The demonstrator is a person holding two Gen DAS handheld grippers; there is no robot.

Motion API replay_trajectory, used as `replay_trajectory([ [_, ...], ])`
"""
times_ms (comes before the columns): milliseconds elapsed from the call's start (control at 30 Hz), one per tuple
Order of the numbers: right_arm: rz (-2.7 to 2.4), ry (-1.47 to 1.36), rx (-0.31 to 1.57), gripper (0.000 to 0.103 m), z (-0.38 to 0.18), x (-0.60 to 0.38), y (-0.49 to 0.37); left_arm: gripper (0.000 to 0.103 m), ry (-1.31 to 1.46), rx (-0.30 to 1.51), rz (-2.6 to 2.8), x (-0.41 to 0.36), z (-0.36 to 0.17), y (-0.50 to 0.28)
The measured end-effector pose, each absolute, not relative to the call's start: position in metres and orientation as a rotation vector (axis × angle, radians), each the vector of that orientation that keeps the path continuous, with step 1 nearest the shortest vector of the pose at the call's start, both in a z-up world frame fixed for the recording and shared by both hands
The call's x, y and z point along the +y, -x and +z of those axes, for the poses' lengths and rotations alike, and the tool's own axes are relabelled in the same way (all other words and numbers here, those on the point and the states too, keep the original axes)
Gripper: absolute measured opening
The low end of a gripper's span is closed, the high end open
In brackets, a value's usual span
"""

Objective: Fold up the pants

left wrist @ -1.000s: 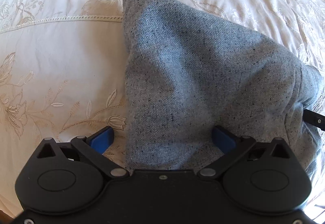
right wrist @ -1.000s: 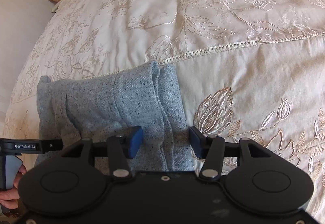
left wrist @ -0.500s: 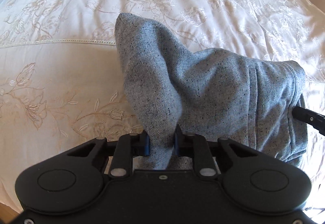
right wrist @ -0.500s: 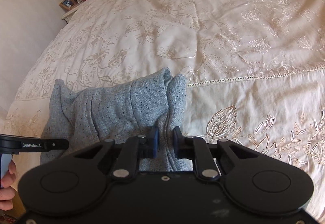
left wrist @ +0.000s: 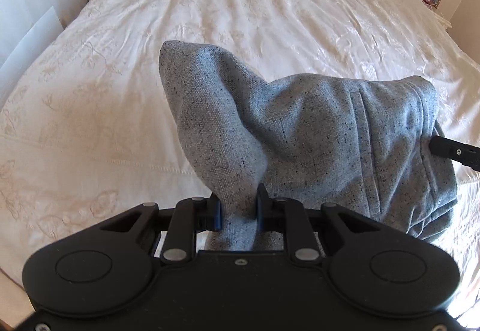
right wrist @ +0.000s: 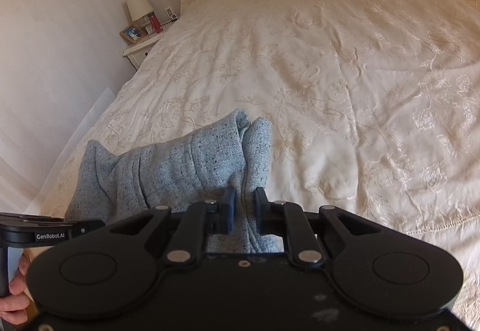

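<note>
Both grippers clamp the grey pants above a cream embroidered bedspread: the left gripper pinches one bunched corner between its jaws, the right gripper another, cloth sagging between them.

**Grey pants held up in a bunch over the bedspread**

The pants are of speckled blue-grey woven cloth, flecked with dark dots. They are gathered into a thick, bunched bundle raised above the cream embroidered bedspread, near its foot end. One corner stands up in a blunt peak on the left; toward the right, stitched seams and layered edges run downward. From the right wrist view the pants show two upright folded edges side by side.
</note>
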State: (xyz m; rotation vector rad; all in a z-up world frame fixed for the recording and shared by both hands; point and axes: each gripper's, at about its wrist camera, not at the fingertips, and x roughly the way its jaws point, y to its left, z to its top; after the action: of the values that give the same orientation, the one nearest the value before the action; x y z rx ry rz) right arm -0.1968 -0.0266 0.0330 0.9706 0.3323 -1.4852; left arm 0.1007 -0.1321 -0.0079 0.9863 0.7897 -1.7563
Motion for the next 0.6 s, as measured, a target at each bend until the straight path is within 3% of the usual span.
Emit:
replay_trajectory([
  [167,-1.518,-0.990,0.283,0.014,0.035,-0.094,0.196,0.028,-0.970,0.734,-1.765,-0.201,-0.004,-0.095],
  [233,-1.565,-1.001,0.284,0.015,0.025,-0.114,0.196,0.048,-1.004,0.707,-1.734,-0.222,-0.019,-0.094],
  [267,-1.611,-1.033,0.301,0.016,0.013,-0.124,0.199,0.051,-1.028,0.703,-1.698,-0.231,-0.030,-0.096],
  [367,-1.747,-1.139,0.411,0.020,-0.023,-0.141,0.209,0.041,-1.102,0.664,-1.547,-0.246,-0.066,-0.105],
  [600,-1.648,-1.045,0.438,0.020,-0.040,-0.134,0.165,0.041,-1.061,0.746,-1.603,-0.229,-0.083,-0.120],
])
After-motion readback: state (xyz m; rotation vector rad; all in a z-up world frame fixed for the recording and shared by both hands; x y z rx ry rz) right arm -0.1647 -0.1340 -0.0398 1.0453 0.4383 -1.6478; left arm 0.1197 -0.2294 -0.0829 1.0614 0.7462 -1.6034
